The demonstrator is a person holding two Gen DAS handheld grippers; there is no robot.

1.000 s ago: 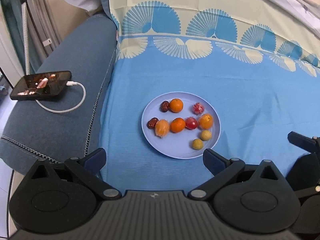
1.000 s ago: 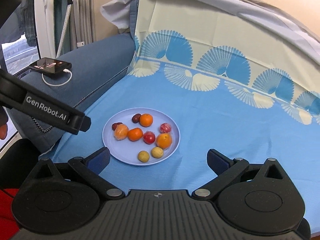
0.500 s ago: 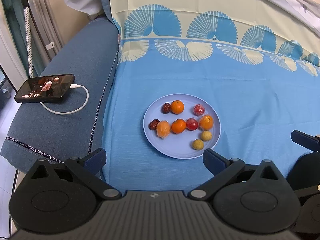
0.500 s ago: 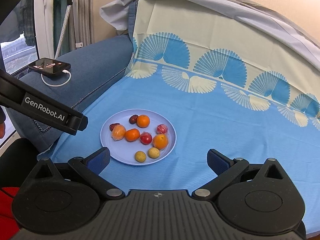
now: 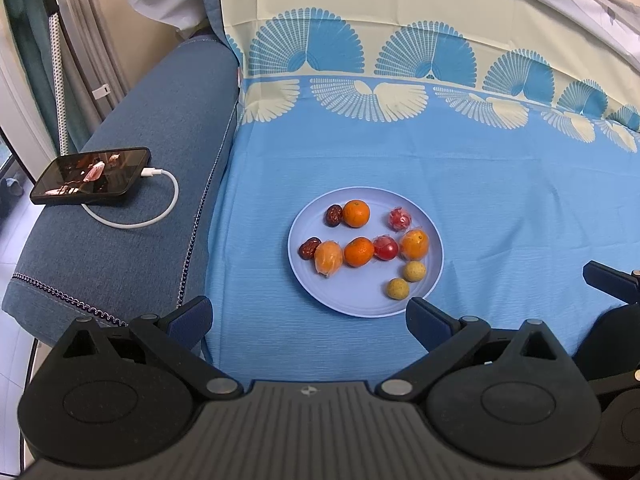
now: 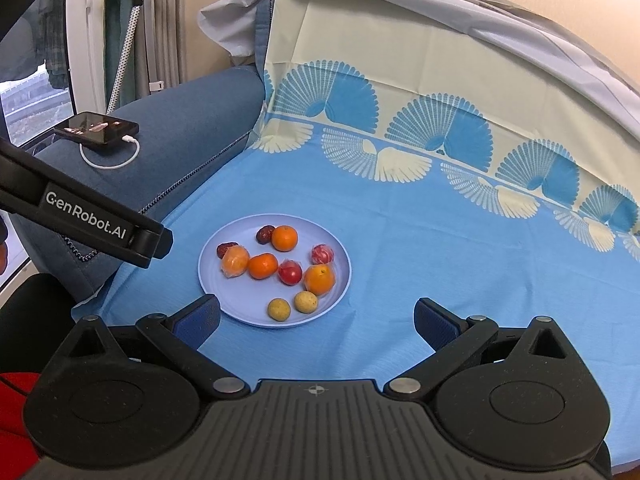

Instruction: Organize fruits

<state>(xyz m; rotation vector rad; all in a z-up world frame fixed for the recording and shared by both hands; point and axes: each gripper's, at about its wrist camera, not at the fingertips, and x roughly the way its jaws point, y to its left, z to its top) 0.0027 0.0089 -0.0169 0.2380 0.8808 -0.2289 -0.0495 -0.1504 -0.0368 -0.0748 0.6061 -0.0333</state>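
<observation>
A light blue plate (image 5: 356,304) (image 6: 240,312) lies on the blue cloth. On it lie oranges (image 5: 356,213) (image 6: 285,238), some wrapped in plastic (image 5: 329,258), red fruits (image 5: 386,248) (image 6: 322,254), two dark dates (image 5: 333,215) and two small yellow-green fruits (image 5: 397,288) (image 6: 279,309). My left gripper (image 5: 308,316) is open and empty, just short of the plate's near rim. My right gripper (image 6: 318,318) is open and empty, near the plate's right front rim.
A blue sofa arm (image 5: 132,200) on the left carries a phone (image 5: 90,176) (image 6: 97,128) with a white charging cable (image 5: 160,204). The patterned cloth rises up the backrest (image 5: 420,20). The left gripper's body (image 6: 96,228) crosses the right wrist view.
Both grippers have drifted slightly; the plate sits a little lower and nearer in each view. Nothing was grasped and both stay open.
</observation>
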